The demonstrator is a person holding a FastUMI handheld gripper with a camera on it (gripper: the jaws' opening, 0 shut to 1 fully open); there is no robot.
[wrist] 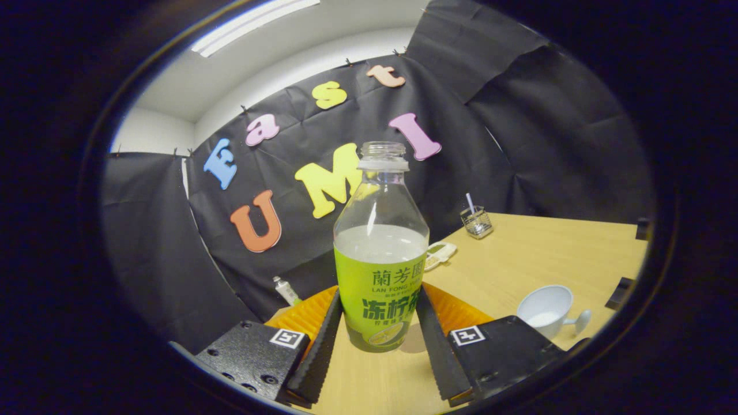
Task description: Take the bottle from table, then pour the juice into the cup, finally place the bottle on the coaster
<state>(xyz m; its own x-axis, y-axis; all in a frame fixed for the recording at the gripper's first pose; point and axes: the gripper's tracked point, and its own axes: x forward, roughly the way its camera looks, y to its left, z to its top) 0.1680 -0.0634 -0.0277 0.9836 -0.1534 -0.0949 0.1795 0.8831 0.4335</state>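
**Bottle between the fingers, cup off to the right**

We note the booth first: black cloth wall at the far side, pale wall and a ceiling light above it. The wooden table [536,253] runs from near us to the far right corner.

The bottle [380,253] stands between the two fingers of the gripper [379,323], long axis upright, cap off, pale juice filling roughly the lower half. Both fingers lie against the label sides; we judge the jaws closed to the bottle's width and gripping it, though whether it has left the table we cannot tell. Its base seems to cast a shadow on the wood.

An orange ribbed thing [455,308], possibly the coaster, lies just behind the bottle.

The white cup [548,311] sits near right, tilted in this view, some pale liquid inside. The pour, we judge, calls for a carry to the right and a tip toward that rim.

Smaller items: a glass holder with a straw [477,222] far right, a pale object [441,252] behind the bottle, a small tube [286,290] at left.
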